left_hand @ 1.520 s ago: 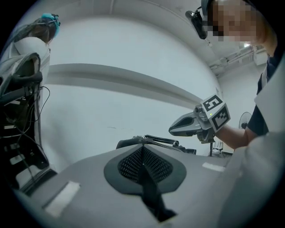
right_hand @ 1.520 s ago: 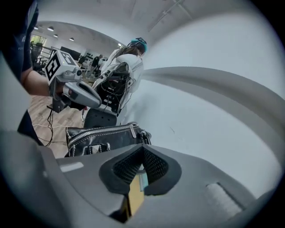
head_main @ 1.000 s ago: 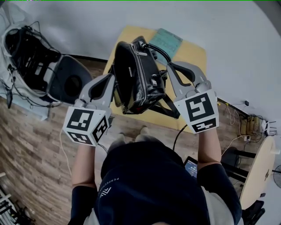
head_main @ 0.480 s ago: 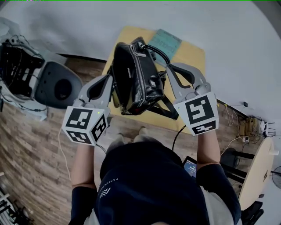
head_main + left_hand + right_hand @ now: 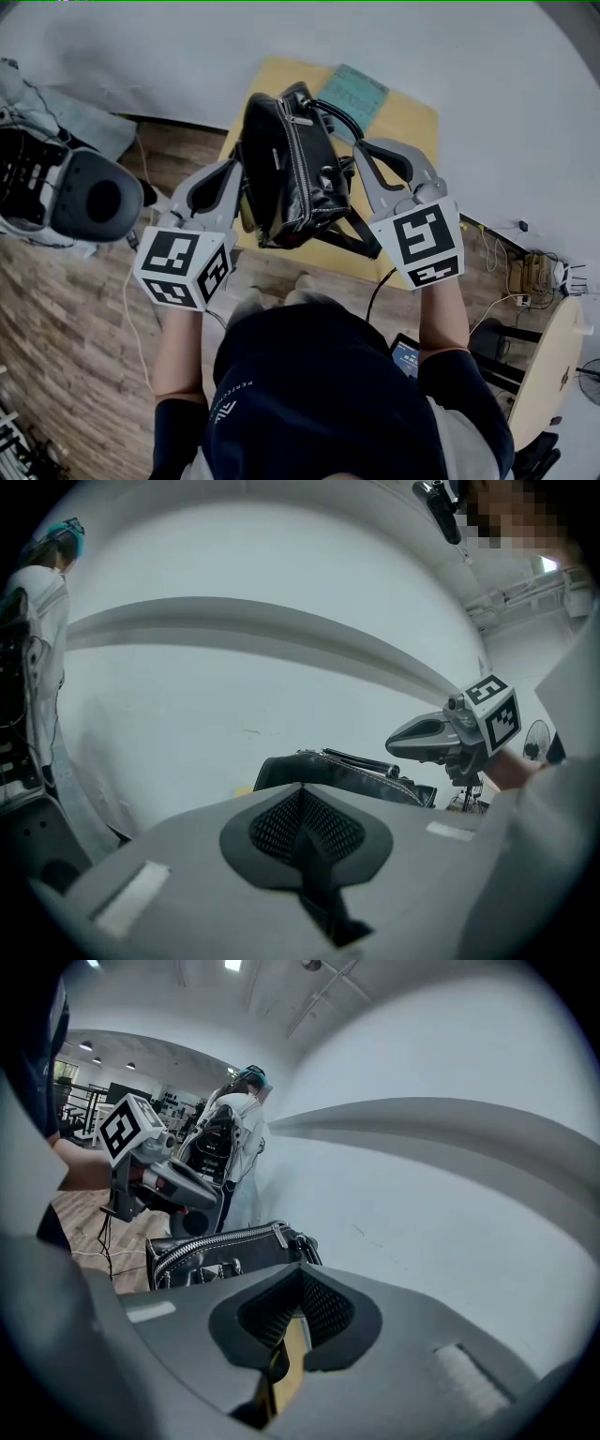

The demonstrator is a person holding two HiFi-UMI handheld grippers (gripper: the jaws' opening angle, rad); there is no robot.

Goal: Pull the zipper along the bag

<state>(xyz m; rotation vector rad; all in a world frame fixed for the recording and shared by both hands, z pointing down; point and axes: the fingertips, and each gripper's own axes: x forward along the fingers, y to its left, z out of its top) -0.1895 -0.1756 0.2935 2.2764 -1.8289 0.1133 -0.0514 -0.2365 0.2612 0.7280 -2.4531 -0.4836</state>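
Note:
A black leather bag with a silver zipper along its top hangs in the air above a small yellow table, held between both grippers. My left gripper is at the bag's left side, shut on a dark strip of the bag. My right gripper is at the bag's right side by the handle, shut on a thin tan strip belonging to the bag. The bag rises just past the left jaws, and its zipper runs left of the right jaws.
A pale green pad lies on the table's far end. A grey office chair stands on the wood floor to the left. Cables and a power strip lie at the right, near a round table. A white wall is behind.
Both grippers and the bag have stayed almost still. The view has shifted, so the chair at the left now sits further left and lower in the picture.

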